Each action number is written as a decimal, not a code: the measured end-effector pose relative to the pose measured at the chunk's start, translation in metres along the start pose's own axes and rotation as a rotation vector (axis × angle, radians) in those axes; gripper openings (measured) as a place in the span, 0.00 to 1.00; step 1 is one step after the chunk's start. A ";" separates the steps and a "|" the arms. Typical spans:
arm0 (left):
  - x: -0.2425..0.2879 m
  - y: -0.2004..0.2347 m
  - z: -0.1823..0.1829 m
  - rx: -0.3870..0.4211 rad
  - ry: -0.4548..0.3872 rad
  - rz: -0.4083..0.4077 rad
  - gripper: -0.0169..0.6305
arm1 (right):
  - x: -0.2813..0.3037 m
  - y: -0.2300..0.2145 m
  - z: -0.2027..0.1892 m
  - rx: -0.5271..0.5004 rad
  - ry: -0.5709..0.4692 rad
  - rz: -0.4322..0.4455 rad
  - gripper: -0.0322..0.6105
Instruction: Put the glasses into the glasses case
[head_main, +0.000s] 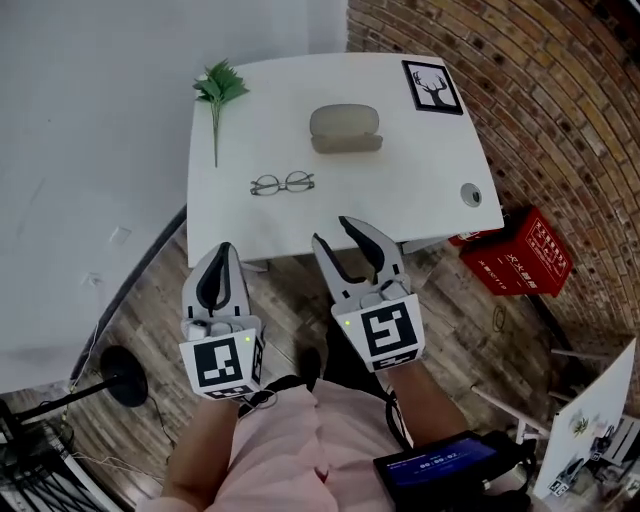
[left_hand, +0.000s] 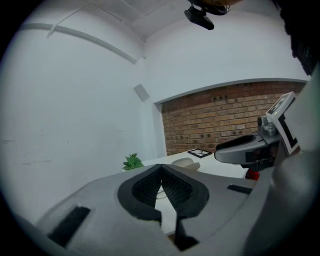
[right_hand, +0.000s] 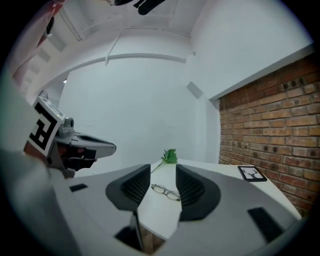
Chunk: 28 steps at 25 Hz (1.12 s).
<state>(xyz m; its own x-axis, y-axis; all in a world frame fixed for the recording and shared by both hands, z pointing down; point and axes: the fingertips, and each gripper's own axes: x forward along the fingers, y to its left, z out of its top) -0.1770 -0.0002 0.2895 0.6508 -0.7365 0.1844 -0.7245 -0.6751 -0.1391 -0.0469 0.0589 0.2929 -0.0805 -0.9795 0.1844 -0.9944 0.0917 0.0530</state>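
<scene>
Thin-rimmed glasses (head_main: 282, 184) lie unfolded on the white table (head_main: 420, 200), near its front. Behind them rests a closed beige glasses case (head_main: 345, 128). Both grippers hover short of the table's near edge, over the wooden floor. My left gripper (head_main: 224, 248) is shut, its tips touching with nothing between them. My right gripper (head_main: 333, 231) is open and empty. In the right gripper view the glasses (right_hand: 165, 191) show far ahead between the spread jaws of the right gripper (right_hand: 162, 170). The left gripper view shows the case (left_hand: 186, 163) beyond the left gripper (left_hand: 161, 167).
A green sprig (head_main: 218, 90) lies at the table's back left. A framed deer picture (head_main: 432, 87) sits at the back right, and a round cable hole (head_main: 471, 195) at the front right. A red box (head_main: 515, 253) stands on the floor beside a brick wall.
</scene>
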 end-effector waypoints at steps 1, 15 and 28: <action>0.011 -0.002 0.001 0.002 0.009 0.007 0.04 | 0.009 -0.007 -0.001 0.001 -0.002 0.021 0.31; 0.094 0.024 0.078 0.040 -0.081 0.204 0.04 | 0.109 -0.068 0.065 -0.112 -0.099 0.266 0.28; 0.142 0.075 0.027 -0.093 0.006 0.212 0.04 | 0.169 -0.038 0.025 -0.166 0.046 0.452 0.27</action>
<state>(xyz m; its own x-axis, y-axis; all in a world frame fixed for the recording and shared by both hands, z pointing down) -0.1333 -0.1565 0.2788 0.4807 -0.8608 0.1669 -0.8628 -0.4983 -0.0850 -0.0249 -0.1148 0.2974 -0.4954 -0.8264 0.2677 -0.8357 0.5375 0.1127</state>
